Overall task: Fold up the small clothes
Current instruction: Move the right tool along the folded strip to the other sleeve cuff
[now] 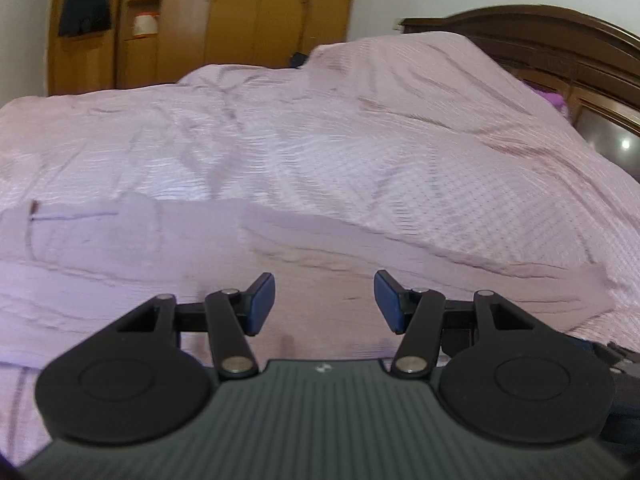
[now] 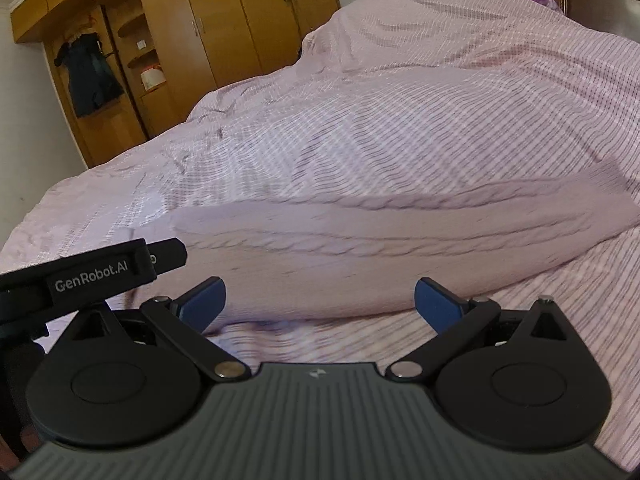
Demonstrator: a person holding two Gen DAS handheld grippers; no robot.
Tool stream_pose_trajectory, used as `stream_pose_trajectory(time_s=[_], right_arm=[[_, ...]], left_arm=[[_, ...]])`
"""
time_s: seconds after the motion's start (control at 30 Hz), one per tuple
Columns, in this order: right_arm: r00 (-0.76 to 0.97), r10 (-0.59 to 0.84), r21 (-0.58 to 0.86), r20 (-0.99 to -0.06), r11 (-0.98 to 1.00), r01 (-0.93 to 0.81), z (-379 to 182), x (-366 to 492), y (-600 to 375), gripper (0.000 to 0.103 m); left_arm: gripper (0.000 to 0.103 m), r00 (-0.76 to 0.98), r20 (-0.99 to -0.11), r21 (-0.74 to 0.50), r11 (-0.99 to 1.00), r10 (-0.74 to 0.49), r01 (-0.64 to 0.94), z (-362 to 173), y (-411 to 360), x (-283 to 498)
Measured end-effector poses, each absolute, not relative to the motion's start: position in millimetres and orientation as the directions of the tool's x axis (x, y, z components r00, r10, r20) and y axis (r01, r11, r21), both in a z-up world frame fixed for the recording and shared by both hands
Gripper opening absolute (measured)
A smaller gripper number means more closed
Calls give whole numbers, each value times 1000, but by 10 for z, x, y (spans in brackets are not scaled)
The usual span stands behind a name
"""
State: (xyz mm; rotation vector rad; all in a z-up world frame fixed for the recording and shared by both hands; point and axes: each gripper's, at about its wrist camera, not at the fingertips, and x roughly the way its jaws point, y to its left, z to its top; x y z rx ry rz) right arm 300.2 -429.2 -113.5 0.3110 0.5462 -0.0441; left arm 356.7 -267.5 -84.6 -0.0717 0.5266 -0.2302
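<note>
A pale pink cable-knit garment lies flat on the bed, folded into a wedge shape. It also shows in the left wrist view, just ahead of the fingers. My left gripper is open and empty, low over the near part of the garment. My right gripper is open wide and empty, at the garment's near edge. The left gripper's body shows at the left of the right wrist view, close beside the right one.
The bed is covered by a pink textured bedspread, rumpled and raised toward the right. A dark wooden headboard stands at the far right. Wooden wardrobes line the far wall, with dark clothing hanging there.
</note>
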Motion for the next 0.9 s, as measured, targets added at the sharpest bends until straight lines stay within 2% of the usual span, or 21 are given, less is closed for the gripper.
stream_pose_trajectory(time_s=[0.13, 0.23, 0.33, 0.43, 0.63, 0.8, 0.9], right_arm=[[858, 13, 299, -513, 940, 164, -1202, 2909, -4637, 103], [835, 1, 318, -550, 925, 208, -1310, 2877, -4875, 103], [829, -56, 256, -556, 938, 235, -1322, 2822, -5005, 103], [832, -82, 216, -549, 947, 236, -1349, 2765, -5129, 103], [794, -66, 278, -604, 917, 287, -1507, 2793, -5456, 103], [795, -125, 316, -594, 872, 373, -1534, 2812, -5683, 103], [797, -165, 323, -581, 852, 412, -1553, 2779, -5801, 103]], left_arm=[[56, 838, -490, -105, 971, -239, 215, -897, -3063, 3562], [56, 835, -498, -106, 972, -234, 209, -1001, -3312, 3548], [56, 817, -511, -162, 963, -267, 214, -1094, -3443, 3550], [56, 809, -514, -144, 958, -286, 247, -1138, -3579, 3531], [56, 802, -516, -115, 952, -301, 284, -1153, -3783, 3523], [56, 807, -496, -108, 945, -320, 309, -1110, -4038, 3558], [56, 797, -498, -145, 939, -342, 312, -1126, -4157, 3593]])
